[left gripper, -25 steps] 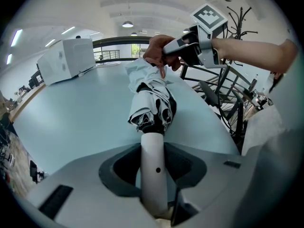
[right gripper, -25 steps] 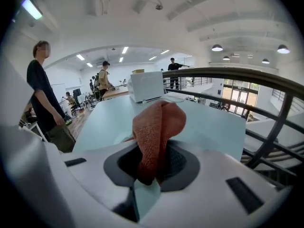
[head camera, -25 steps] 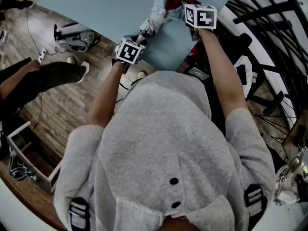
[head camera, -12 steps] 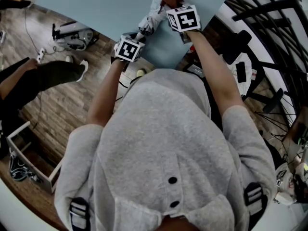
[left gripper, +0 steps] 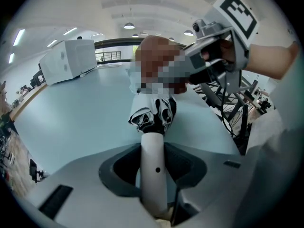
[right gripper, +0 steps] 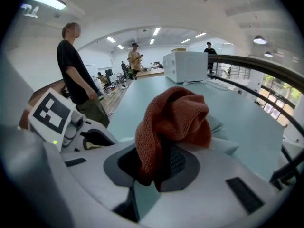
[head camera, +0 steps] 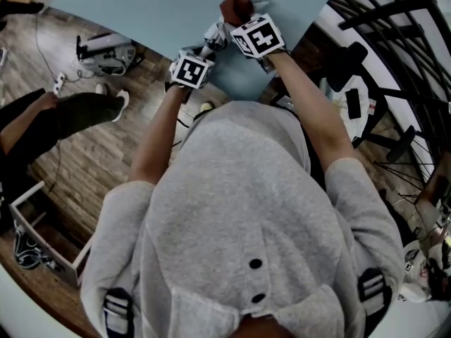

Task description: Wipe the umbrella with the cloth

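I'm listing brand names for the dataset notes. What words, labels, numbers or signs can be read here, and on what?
None readable. The marker cube on the left gripper and the one on the right gripper bear only black-and-white square patterns, no letters.
The umbrella, the red cloth and the white box show no print that can be made out.

table [head camera: 141,13]: pale blue | on it: white box [left gripper: 66,58], far end | umbrella [left gripper: 154,146] over near edge, contact unclear

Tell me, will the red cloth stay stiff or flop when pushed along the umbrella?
Probably floppy: the cloth droops in folds from the right gripper. Its looped weave looks grippy, so it should likely drag, not slide, on the umbrella.
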Demonstrator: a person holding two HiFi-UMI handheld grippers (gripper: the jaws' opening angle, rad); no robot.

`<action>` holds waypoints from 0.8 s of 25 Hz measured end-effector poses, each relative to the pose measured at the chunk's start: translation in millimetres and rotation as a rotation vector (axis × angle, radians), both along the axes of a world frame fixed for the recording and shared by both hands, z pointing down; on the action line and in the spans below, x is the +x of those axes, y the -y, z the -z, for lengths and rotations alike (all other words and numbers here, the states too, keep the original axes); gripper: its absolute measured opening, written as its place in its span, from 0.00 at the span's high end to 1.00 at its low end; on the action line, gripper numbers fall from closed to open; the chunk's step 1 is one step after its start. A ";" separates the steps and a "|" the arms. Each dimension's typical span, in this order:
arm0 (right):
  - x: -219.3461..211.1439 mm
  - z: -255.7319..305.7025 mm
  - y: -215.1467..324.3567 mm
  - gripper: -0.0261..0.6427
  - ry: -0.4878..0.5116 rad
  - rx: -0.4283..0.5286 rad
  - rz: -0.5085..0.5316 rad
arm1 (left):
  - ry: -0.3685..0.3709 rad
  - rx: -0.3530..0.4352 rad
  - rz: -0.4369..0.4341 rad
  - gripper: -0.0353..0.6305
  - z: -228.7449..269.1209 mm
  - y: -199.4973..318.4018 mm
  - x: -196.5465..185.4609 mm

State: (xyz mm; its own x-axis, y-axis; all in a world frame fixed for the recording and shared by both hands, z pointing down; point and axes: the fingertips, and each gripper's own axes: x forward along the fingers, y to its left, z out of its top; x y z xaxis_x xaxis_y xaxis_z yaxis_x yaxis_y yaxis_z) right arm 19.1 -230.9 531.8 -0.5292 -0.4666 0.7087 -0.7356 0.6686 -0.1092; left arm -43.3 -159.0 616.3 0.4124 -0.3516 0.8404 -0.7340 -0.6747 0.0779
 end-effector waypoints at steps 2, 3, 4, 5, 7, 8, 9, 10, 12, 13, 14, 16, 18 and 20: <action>-14.9 -8.1 -16.7 0.84 -0.018 -0.034 0.065 | 0.000 -0.001 -0.001 0.71 -0.1 -1.0 -1.0; -17.7 -10.5 -20.6 0.84 -0.028 -0.034 0.068 | -0.001 0.000 -0.002 0.71 0.1 -1.2 -1.0; -18.2 -11.7 -22.1 0.84 -0.028 -0.035 0.053 | -0.003 0.002 -0.004 0.71 0.4 -1.5 -0.7; -18.1 -11.7 -22.9 0.84 -0.012 -0.045 0.030 | -0.006 0.004 -0.007 0.71 0.7 -1.6 -0.3; -19.8 -10.3 -25.8 0.84 0.039 -0.085 -0.008 | -0.008 0.007 -0.014 0.71 1.1 -1.0 -1.0; -22.2 -9.7 -29.0 0.84 0.058 -0.103 -0.013 | -0.007 0.005 -0.016 0.71 0.9 -1.1 -1.9; -25.6 -9.8 -33.4 0.84 0.068 -0.117 -0.009 | -0.008 0.001 -0.019 0.71 0.8 -1.6 -3.1; -29.7 -10.6 -38.8 0.84 0.073 -0.131 0.000 | -0.010 -0.003 -0.021 0.71 0.7 -2.2 -4.3; -39.6 -14.1 -52.5 0.84 0.097 -0.188 0.025 | -0.021 -0.014 -0.023 0.71 0.5 -3.0 -6.5; -45.1 -15.8 -60.0 0.84 0.120 -0.229 0.040 | -0.031 -0.017 -0.023 0.71 0.8 -2.2 -6.9; -49.9 -16.3 -66.4 0.84 0.145 -0.263 0.053 | -0.041 -0.021 -0.024 0.71 1.2 -0.9 -6.9; -53.2 -14.0 -73.8 0.84 0.185 -0.284 0.047 | -0.062 -0.034 -0.026 0.71 1.9 0.1 -7.0; -50.1 -10.3 -79.3 0.84 0.212 -0.283 0.013 | -0.101 -0.070 -0.014 0.71 2.2 -3.9 -8.4; -45.3 -5.4 -88.1 0.84 0.226 -0.284 -0.008 | -0.147 -0.103 -0.002 0.71 4.6 -11.1 -11.4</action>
State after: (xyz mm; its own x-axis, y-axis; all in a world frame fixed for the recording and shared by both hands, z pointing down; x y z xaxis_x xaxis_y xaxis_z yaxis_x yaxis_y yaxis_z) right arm -26.3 -142.8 537.2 -0.6847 -0.2725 0.6760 -0.6766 0.5824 -0.4506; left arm -54.7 -147.9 611.7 0.5339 -0.2657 0.8027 -0.7083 -0.6591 0.2529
